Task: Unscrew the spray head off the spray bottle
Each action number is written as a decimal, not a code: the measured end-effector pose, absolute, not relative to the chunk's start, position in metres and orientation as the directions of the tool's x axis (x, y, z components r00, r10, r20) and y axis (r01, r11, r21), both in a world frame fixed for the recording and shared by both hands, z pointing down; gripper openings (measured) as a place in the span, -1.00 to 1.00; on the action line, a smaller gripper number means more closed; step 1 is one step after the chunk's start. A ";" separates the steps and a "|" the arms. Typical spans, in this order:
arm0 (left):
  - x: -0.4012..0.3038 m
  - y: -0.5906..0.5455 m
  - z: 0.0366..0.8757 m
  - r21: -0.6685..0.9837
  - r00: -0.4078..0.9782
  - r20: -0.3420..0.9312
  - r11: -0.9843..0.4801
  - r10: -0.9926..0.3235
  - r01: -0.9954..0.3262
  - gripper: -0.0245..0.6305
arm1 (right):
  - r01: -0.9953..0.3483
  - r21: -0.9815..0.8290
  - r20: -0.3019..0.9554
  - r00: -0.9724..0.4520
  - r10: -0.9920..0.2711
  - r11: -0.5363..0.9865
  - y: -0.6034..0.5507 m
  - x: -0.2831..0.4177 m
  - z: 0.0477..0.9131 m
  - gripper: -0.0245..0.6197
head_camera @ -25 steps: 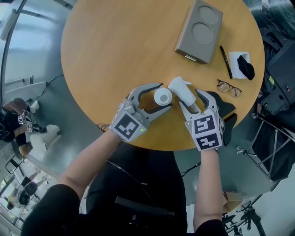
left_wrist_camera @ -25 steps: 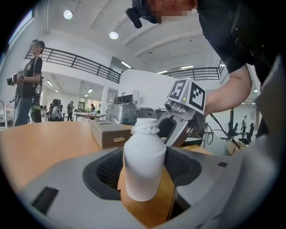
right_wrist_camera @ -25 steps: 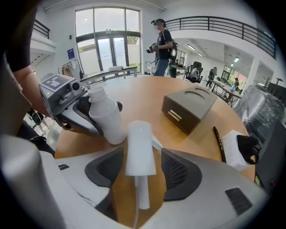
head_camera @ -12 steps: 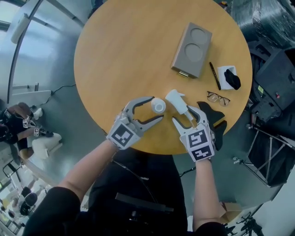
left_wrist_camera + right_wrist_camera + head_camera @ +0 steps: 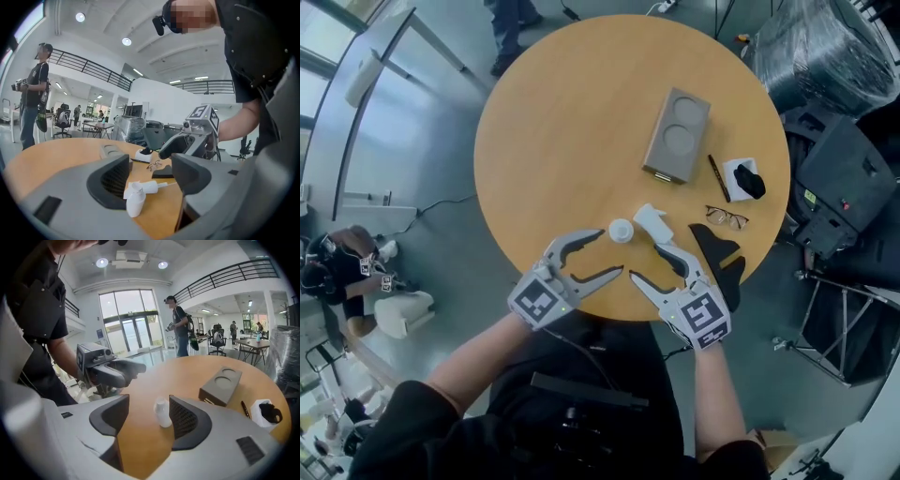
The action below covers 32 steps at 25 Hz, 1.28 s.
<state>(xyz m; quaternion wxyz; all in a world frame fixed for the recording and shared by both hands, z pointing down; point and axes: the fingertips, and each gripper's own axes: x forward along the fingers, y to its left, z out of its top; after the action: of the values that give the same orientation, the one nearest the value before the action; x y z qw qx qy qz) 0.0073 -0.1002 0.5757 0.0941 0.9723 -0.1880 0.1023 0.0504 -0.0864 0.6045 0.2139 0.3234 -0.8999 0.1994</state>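
**Off the bottle and down on the table, with both claws wide open**

Holds the left gripper (image 5: 610, 253) over the near edge of the round wooden table (image 5: 553, 141), jaws spread wide with nothing between the pads. Holds the right gripper (image 5: 647, 262) alongside in the same way, open and empty, tips near the left one's. Shows the white spray bottle (image 5: 622, 230) standing upright on the table just past both sets of fingertips, touched by neither, neck bare. Shows the white spray head (image 5: 652, 223) lying on its side just to the bottle's right, dip tube stretched out over the wood in the left gripper view; cannot tell whether head and bottle touch. Farther across the table, shows a grey box (image 5: 677, 136) with two round recesses, a black pen (image 5: 716, 178), a pair of glasses (image 5: 727, 217) and a white block (image 5: 729, 171) carrying a black lump. Shows a flat black piece (image 5: 717, 246) at the table's right rim, beside the right gripper.
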 end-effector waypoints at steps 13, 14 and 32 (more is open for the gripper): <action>-0.003 -0.051 0.434 0.184 0.936 0.129 -0.919 -0.328 -0.348 -0.23 | -0.592 -0.239 0.132 -0.805 -0.578 0.770 -0.035 0.019 0.426 -0.11; -0.004 -0.047 0.424 0.181 0.938 0.121 -0.922 -0.324 -0.342 -0.23 | -0.588 -0.231 0.119 -0.808 -0.577 0.775 -0.031 0.016 0.417 -0.13; -0.023 -0.015 0.346 0.118 0.940 0.111 -0.935 -0.323 -0.336 -0.88 | -0.618 -0.092 0.074 -0.786 -0.614 0.780 -0.004 0.008 0.341 -0.91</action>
<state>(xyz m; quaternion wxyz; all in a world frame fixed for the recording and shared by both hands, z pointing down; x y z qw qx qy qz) -0.0230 -0.0154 0.3462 0.0677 0.9825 -0.1677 0.0449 0.0083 -0.0045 0.3411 0.0197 0.3266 -0.9433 0.0558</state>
